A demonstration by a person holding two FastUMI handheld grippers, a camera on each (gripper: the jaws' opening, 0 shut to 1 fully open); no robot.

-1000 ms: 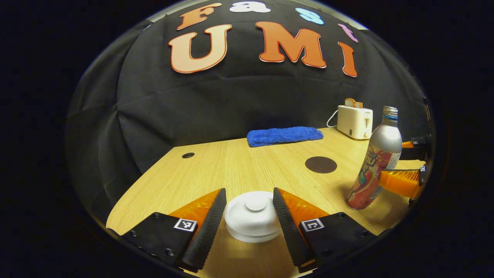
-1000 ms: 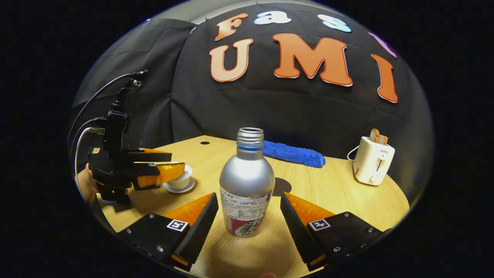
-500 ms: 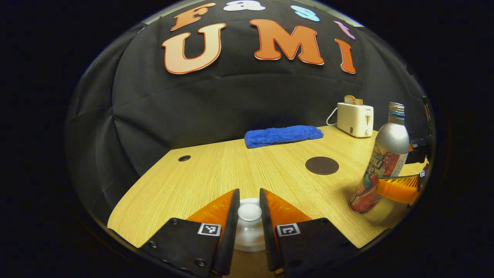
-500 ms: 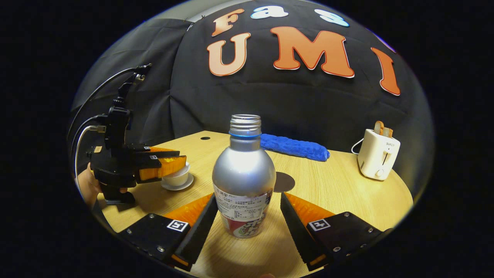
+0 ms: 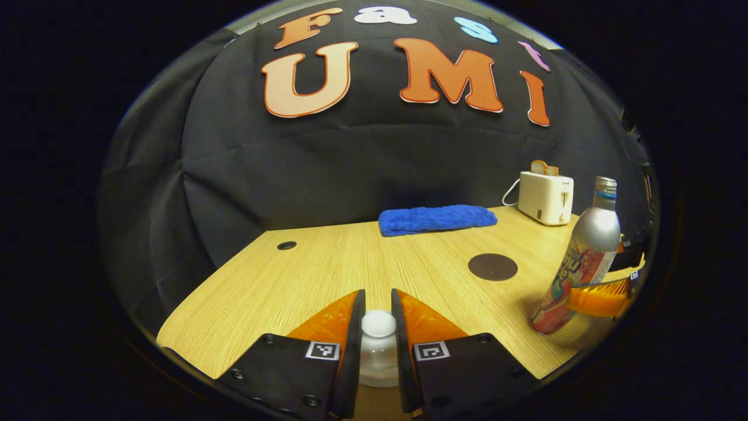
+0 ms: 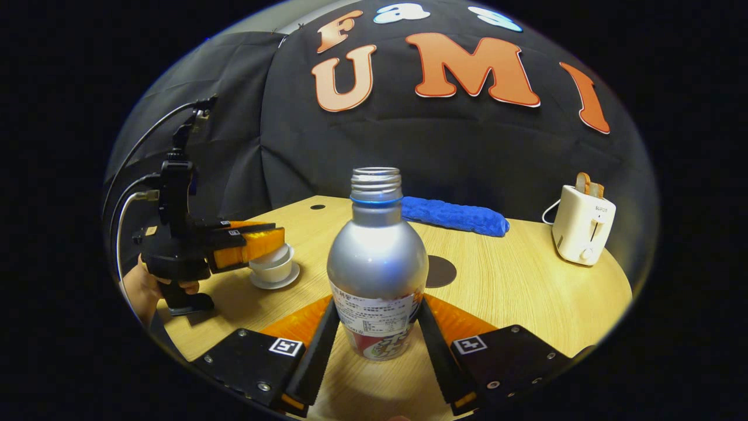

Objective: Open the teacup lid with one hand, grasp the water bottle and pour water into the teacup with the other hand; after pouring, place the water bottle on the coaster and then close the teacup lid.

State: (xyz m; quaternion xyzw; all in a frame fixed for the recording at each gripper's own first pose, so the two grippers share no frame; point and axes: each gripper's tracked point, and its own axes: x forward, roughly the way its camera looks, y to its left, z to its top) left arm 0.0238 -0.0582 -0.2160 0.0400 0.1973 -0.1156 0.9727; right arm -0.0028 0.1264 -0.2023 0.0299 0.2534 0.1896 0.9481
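My left gripper (image 5: 378, 345) has its jaws drawn in tight on the knob of the teacup lid (image 5: 378, 323); a second ago they stood wide on either side of the whole lid, so the pinch is new. In the right gripper view the lid now sits raised just above the teacup (image 6: 272, 270), which rests on its saucer (image 6: 274, 282) at the near left of the tabletop (image 6: 514, 304). I judge the lid is coming off and the cup is nearly open.

My right gripper (image 6: 375, 336) has also closed in. Its jaws were well apart from the water bottle (image 6: 377, 275) a second ago; now both press against the lower body at the label. The bottle stands upright on the tabletop, cap off, its open neck showing. From the left gripper view the bottle (image 5: 581, 257) leans slightly in the picture, which may be the lens, and I can see a finger of the other gripper across its lower part.

So both holds are made, and the next step, to my mind, is to lift the lid clear to one side and carry the bottle toward the cup for pouring.

Farther out, the round dark coaster (image 6: 439, 271) lies just behind the bottle, bare and ready for it afterwards. Beyond that a blue towel (image 6: 454, 216) lies along the back edge, and a white toaster (image 6: 583, 225) stands at the far right.
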